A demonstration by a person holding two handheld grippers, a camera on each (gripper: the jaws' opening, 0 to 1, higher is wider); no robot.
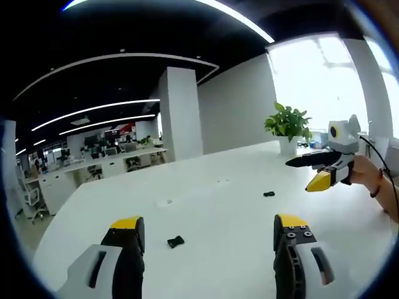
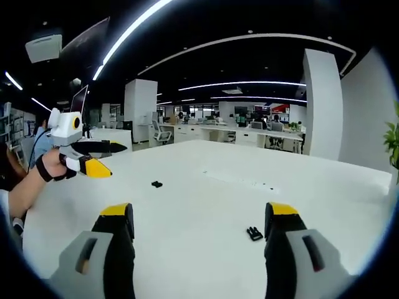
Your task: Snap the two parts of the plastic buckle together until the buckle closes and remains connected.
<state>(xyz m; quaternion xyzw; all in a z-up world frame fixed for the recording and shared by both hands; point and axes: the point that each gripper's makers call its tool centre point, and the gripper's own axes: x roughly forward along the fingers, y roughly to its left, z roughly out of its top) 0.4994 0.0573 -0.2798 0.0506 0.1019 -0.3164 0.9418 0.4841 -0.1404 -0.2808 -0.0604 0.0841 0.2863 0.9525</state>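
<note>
Both grippers are hovering above the white table (image 1: 218, 205), and neither one is touching anything. In the left gripper view, the left gripper (image 1: 209, 225) is standing with its yellow-tipped jaws spread wide, nothing between them. One black buckle part (image 1: 175, 242) is lying on the table just ahead of the gripper's left jaw, in the gap between the jaws but nearer the left one. The other buckle part (image 1: 269, 194) is sitting farther out, ahead and toward the right jaw's side, well apart from the first.

Off to the right in that same view, the right gripper (image 1: 312, 174) is coming in held by a hand (image 1: 365, 171), its jaws parted with one black tip above and one yellow tip below, gripping nothing. A potted plant (image 1: 288, 128) is standing beyond it on the table.

In the right gripper view, the right gripper (image 2: 202, 221) is likewise wide open and empty. A buckle part (image 2: 254, 233) is resting just inside its right jaw, close to the tip without clearly touching. The second part (image 2: 156, 184) is lying farther ahead, toward the left. The left gripper (image 2: 106, 159) is hanging at the left, held in a gloved hand (image 2: 53, 165), jaws apart.

No lettering or brand is readable on the grippers or buckle parts.
</note>
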